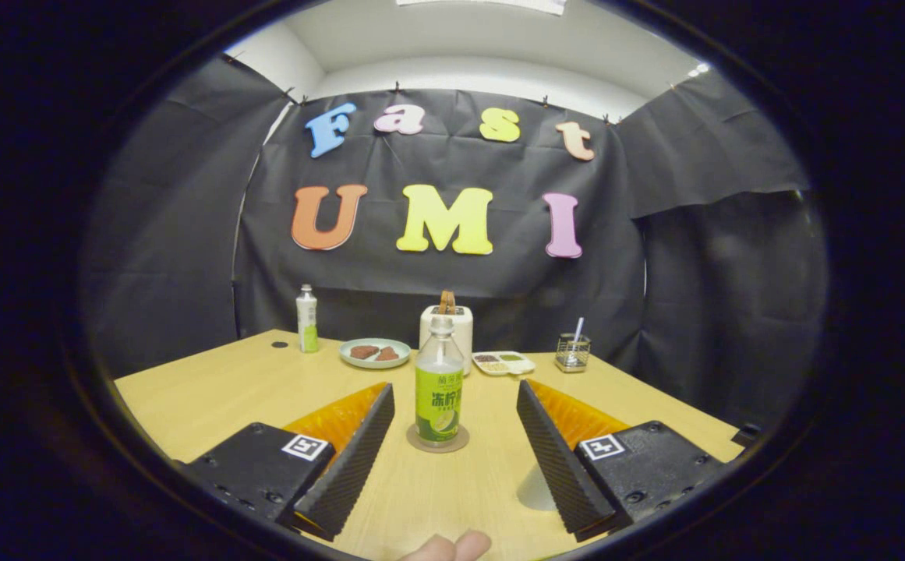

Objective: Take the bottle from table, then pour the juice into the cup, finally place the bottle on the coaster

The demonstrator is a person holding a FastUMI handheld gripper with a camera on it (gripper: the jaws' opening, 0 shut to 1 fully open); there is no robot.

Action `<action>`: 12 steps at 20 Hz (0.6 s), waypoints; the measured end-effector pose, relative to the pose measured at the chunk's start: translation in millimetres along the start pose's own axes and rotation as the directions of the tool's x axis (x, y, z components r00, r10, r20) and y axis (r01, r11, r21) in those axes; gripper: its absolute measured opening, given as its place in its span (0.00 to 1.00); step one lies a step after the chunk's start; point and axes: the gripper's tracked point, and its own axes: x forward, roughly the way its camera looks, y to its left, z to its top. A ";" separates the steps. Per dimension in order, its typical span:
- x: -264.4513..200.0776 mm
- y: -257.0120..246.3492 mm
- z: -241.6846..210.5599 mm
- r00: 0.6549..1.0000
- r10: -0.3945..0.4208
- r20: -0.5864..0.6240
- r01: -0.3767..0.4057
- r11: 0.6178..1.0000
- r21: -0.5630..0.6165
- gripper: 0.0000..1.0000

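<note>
A clear bottle (439, 389) with a green label and no cap stands upright on a round brown coaster (461, 444) on the wooden table (210, 382). My gripper (454, 388) is open, one finger on each side of the bottle, with a gap on both sides and nothing touching it. The bottle sits level with the fingertips, slightly nearer the left finger (358, 452). A pale rounded shape (536, 489) lies on the table against the inner side of the right finger (553, 460); I cannot tell what it is.
Along the table's far edge stand a second small bottle (307, 318), a plate with food (375, 352), a white appliance (461, 329), a small divided tray (503, 363) and a wire holder (572, 352). A person's fingertips (448, 547) show below the gripper.
</note>
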 end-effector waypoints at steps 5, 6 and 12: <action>-69.1 -18.6 8.3 0.999 0.049 -0.005 -0.048 0.997 0.064 1.00; -79.4 -25.5 6.0 0.998 0.046 -0.030 -0.043 0.996 0.082 1.00; -136.2 -71.5 19.4 0.999 -0.017 -0.042 0.018 0.999 0.027 1.00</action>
